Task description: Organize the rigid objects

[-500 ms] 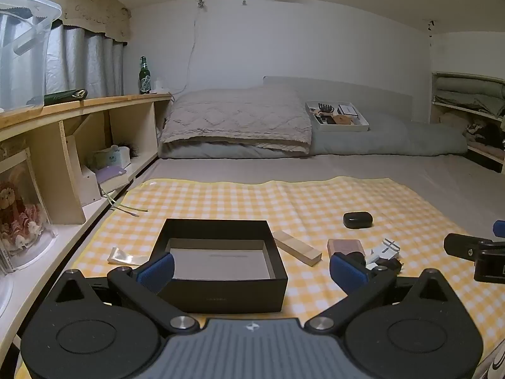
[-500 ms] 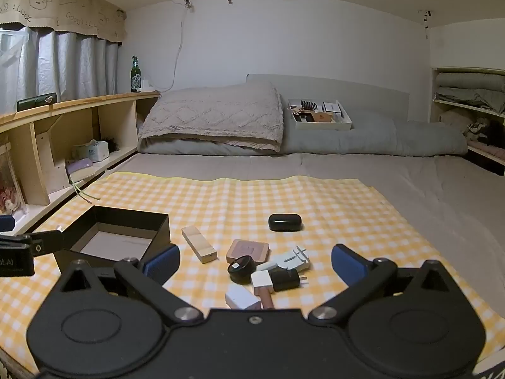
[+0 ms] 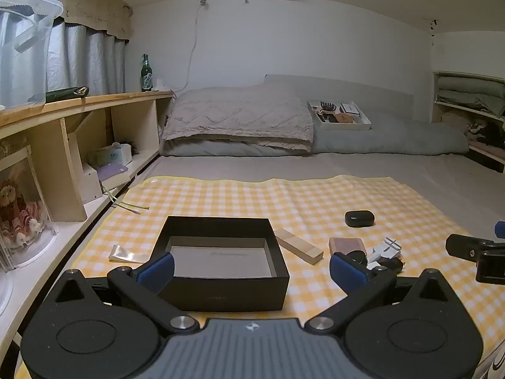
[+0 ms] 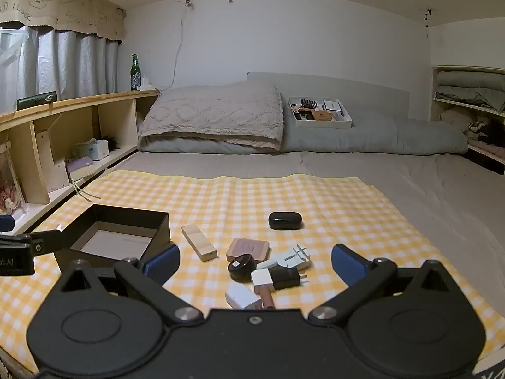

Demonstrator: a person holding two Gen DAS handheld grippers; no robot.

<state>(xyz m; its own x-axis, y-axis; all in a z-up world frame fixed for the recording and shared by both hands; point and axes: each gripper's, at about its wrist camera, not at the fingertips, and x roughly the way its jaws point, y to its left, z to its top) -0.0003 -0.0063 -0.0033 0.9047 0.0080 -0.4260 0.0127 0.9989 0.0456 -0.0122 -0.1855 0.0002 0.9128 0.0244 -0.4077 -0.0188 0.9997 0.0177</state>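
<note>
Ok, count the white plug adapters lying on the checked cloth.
3, perhaps more hidden in the pile. One small white cube touches the black charger; a larger white block lies nearest the camera; a pale one with folding prongs sits behind.

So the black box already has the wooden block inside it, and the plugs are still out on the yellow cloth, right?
Not quite. The black box is empty; the wooden block lies beside it on the yellow cloth. The right wrist view shows this. The plugs are still out on the cloth.
</note>
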